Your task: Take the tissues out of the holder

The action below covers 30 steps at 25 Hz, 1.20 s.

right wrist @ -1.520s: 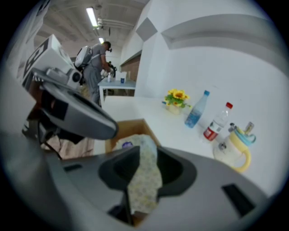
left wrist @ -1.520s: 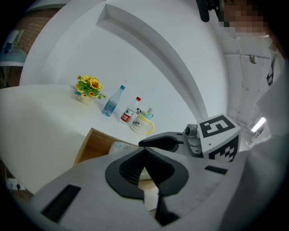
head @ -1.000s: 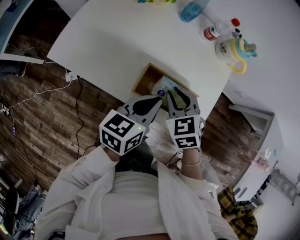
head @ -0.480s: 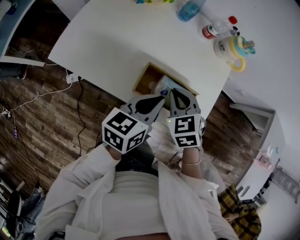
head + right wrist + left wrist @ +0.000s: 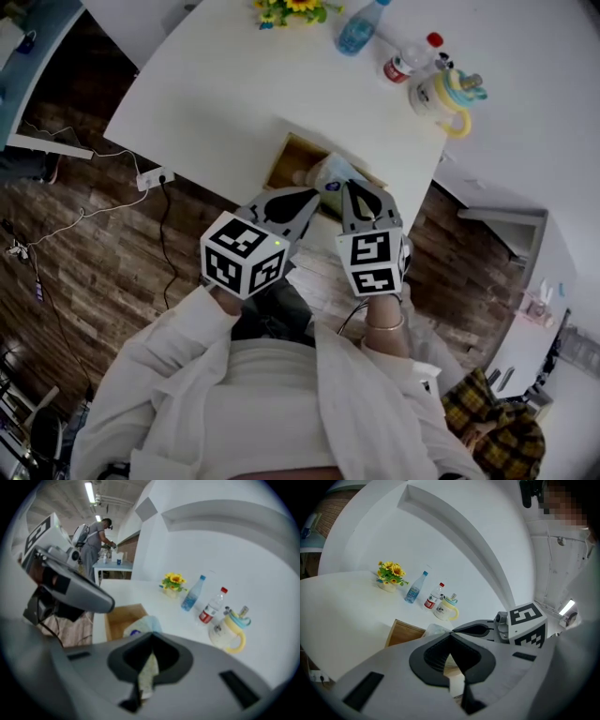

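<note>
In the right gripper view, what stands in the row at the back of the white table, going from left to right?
Yellow flowers → blue bottle → clear bottle with a red cap → cup with a yellow handle.

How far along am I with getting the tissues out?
Nothing is out yet: the tissue pack sits in the holder. In hand: the right gripper is shut on a tissue; the left gripper is shut beside it. Left: lifting the tissues clear.
</note>
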{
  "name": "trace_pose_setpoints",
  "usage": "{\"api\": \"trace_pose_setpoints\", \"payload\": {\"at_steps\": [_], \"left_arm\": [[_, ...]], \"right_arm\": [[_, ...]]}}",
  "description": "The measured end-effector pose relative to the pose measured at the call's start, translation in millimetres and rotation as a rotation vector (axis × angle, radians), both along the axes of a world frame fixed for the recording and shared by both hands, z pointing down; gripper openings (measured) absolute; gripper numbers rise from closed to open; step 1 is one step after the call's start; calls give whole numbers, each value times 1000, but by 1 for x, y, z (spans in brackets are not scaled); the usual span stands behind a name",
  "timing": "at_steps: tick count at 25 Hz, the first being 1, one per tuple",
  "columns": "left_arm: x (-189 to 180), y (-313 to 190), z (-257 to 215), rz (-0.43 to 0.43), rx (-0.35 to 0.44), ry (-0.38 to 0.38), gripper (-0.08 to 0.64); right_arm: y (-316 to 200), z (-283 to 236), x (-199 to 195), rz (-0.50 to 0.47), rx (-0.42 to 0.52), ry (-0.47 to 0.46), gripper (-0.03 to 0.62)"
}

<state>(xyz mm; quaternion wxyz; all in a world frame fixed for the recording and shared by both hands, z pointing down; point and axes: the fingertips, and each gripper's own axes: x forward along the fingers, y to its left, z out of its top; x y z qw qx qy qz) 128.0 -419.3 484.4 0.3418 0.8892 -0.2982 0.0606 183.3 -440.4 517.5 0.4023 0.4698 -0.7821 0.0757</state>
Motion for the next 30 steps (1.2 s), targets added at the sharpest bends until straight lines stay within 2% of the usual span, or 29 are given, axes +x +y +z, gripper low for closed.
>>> {"api": "trace_pose_setpoints", "payload": {"at_steps": [9,17,22,30], "left_arm": [[-4,0,-35,22,107,-20,17],[-11,-11,-73,-2,225,-13,17],[-12,-14,-88,-5,268,-7,17],[-9,-25,-106,-4,360,-38,17]], "right_arm": [[1,-47,5,61,131,-25,11],[5,-88,12,102,242,-44,11],[9,-111,16,140,312,-109,11],[8,-134,18,191,339,-337,11]]}}
